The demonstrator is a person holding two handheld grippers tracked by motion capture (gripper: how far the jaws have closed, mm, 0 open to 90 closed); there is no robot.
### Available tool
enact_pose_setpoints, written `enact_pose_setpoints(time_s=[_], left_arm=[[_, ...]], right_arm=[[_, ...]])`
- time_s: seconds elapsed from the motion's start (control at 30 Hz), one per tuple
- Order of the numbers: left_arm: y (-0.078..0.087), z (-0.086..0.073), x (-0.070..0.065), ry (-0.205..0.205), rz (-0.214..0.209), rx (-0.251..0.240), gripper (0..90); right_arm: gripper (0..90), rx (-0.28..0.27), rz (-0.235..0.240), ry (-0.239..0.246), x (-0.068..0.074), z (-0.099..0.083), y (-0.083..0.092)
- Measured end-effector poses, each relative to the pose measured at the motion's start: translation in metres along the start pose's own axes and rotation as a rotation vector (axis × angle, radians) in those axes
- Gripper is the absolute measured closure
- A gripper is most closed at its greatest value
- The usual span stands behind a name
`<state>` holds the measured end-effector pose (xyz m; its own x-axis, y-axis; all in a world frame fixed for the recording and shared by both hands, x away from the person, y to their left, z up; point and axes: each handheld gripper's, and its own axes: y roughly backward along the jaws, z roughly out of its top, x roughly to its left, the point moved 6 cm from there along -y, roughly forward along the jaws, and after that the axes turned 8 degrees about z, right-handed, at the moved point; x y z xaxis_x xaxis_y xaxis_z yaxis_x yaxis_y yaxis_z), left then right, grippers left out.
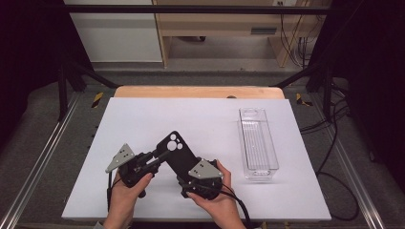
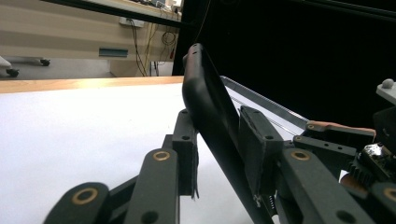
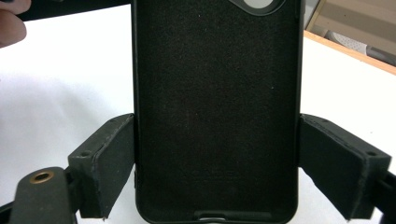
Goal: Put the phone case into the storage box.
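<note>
A black phone case (image 1: 175,153) is held above the white table (image 1: 143,119), well left of the clear plastic tray (image 1: 258,143). The left gripper (image 1: 154,155) clamps the case's thin edge near the camera cutout, jaws pressed on both faces. The right gripper (image 1: 187,175) grips the case's lower end across its width, pads (image 3: 109,163) touching both side edges.

Bright, even light; dark surroundings.
</note>
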<state>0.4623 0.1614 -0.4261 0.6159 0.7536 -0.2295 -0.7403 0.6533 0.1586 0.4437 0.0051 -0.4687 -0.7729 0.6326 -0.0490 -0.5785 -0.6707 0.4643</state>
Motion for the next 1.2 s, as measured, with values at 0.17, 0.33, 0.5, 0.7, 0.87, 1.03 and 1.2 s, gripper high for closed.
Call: enact_pose_setpoints(time_s=[0.17,0.33,0.5,0.7,0.87,1.03,1.2], left_arm=[[0.000,0.000,-0.004,0.008,-0.013,-0.005,72.0],[0.001,0.001,-0.008,0.019,-0.036,-0.009,74.6],[0.000,0.001,-0.014,0.016,-0.055,-0.007,77.2],[0.000,0.001,-0.020,0.014,-0.076,-0.010,79.5],[0.001,0.002,-0.025,0.001,-0.081,-0.016,80.6],[0.000,0.001,-0.027,-0.034,-0.067,-0.012,80.8],[0.001,0.002,-0.027,-0.051,-0.050,-0.019,80.8]], right_arm=[[14.4,0.008,-0.003,-0.012,0.000,-0.002,-0.002],[14.3,0.012,-0.006,-0.015,0.000,-0.004,-0.003],[14.1,0.018,-0.015,-0.028,0.000,-0.006,-0.005],[13.9,0.018,-0.019,-0.034,0.000,-0.008,-0.007],[13.6,0.018,-0.023,-0.038,0.000,-0.008,-0.007],[13.5,0.032,-0.020,-0.038,0.000,-0.010,-0.009],[13.5,0.034,-0.009,-0.033,0.002,-0.011,-0.011]])
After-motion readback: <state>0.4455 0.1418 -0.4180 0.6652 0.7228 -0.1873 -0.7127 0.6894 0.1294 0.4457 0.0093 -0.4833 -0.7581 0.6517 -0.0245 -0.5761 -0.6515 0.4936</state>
